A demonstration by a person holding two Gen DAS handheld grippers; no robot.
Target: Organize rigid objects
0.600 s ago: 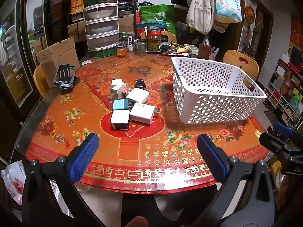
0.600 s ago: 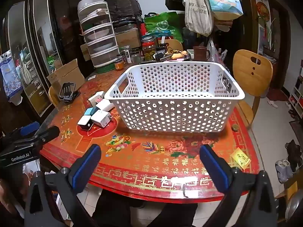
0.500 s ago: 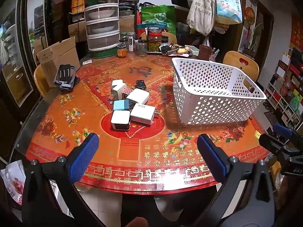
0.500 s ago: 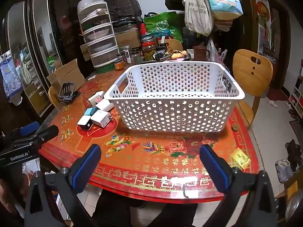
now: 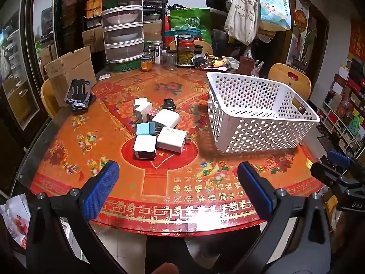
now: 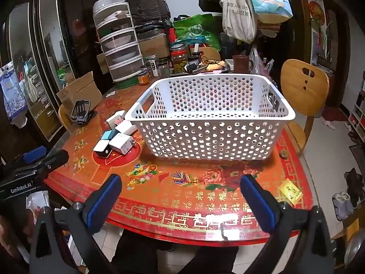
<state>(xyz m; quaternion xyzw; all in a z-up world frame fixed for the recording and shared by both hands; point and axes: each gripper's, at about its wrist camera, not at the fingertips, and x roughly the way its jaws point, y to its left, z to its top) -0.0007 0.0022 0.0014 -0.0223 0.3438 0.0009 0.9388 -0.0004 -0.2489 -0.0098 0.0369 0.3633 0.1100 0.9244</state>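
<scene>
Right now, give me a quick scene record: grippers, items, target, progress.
left gripper: open, holding nothing, over the near table edge
right gripper: open, holding nothing, facing the basket
chargers: clustered on the table, left of the basket
basket: white, perforated, upright, no contents visible
progress: no charger in the basket yet

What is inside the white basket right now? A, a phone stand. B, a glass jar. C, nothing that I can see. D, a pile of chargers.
C: the white basket shows only bare perforated walls and floor, while the chargers sit on the table beside it.
</scene>
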